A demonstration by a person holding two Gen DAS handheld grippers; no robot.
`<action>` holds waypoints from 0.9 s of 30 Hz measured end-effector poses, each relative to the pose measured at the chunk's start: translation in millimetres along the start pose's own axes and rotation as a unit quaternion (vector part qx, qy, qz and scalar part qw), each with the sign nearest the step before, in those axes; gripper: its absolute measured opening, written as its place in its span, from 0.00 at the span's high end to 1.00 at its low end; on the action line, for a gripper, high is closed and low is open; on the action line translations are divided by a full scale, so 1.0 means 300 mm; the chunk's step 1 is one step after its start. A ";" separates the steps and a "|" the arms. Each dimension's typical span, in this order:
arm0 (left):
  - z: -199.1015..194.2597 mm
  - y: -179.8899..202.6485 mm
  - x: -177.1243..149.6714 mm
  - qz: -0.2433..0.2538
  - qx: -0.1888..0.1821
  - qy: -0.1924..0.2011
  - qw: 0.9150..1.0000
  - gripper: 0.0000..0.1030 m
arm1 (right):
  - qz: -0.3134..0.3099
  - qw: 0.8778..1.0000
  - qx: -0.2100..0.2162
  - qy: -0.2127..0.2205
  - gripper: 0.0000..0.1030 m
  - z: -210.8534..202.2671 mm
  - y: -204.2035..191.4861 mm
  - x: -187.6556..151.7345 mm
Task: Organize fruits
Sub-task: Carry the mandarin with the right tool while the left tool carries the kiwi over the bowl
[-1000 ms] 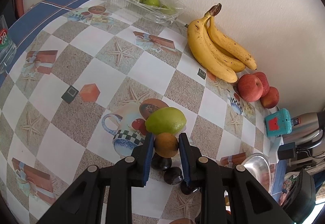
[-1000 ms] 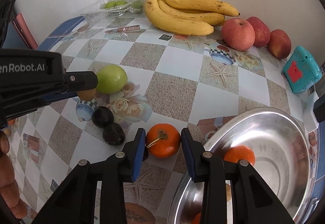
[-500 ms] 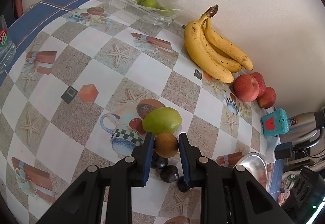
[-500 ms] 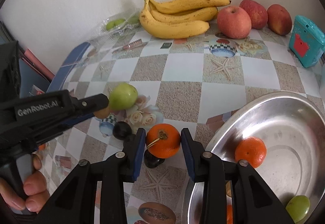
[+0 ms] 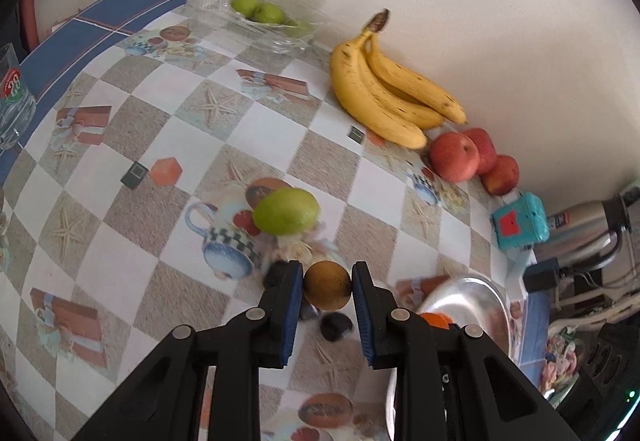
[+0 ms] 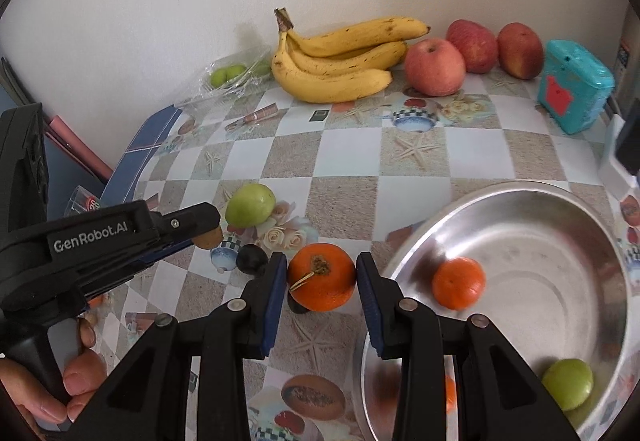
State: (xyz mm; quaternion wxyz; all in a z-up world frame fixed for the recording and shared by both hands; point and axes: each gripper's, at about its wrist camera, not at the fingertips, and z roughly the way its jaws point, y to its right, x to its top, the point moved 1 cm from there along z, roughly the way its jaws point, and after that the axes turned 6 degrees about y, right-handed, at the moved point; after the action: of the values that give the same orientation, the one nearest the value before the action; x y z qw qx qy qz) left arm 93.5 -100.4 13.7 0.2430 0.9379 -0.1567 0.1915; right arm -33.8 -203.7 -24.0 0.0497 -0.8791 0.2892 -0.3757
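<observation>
Both your grippers have lifted, left pinching the brown fruit, right clamping the orange; either could slip if jolted above the bowl.

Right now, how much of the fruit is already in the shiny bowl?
Partly done. An orange and a green fruit already lie in the metal bowl. In hand: the right gripper holds another orange, the left gripper a small brown fruit. Left on the table: a green fruit, dark plums, bananas, apples.
</observation>
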 end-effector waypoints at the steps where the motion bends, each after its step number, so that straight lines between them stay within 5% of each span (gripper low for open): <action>1: -0.008 0.009 -0.008 0.002 -0.003 -0.001 1.000 0.74 | 0.002 1.000 0.000 0.002 0.64 -0.010 0.005 -0.001; 15: -0.081 0.189 -0.178 0.079 -0.028 -0.018 0.996 0.74 | 0.034 0.997 -0.065 0.020 0.64 -0.201 0.139 -0.088; 27: -0.012 0.352 -0.300 0.151 -0.049 -0.039 0.986 0.74 | 0.056 0.991 -0.119 0.032 0.64 -0.311 0.264 -0.123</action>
State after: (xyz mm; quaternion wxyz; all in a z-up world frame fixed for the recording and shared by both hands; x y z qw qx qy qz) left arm -27.4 -168.5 19.2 0.2507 0.8971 -0.3154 0.1810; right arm -155.9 -237.1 -4.9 -0.0435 -0.8487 0.3819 -0.3633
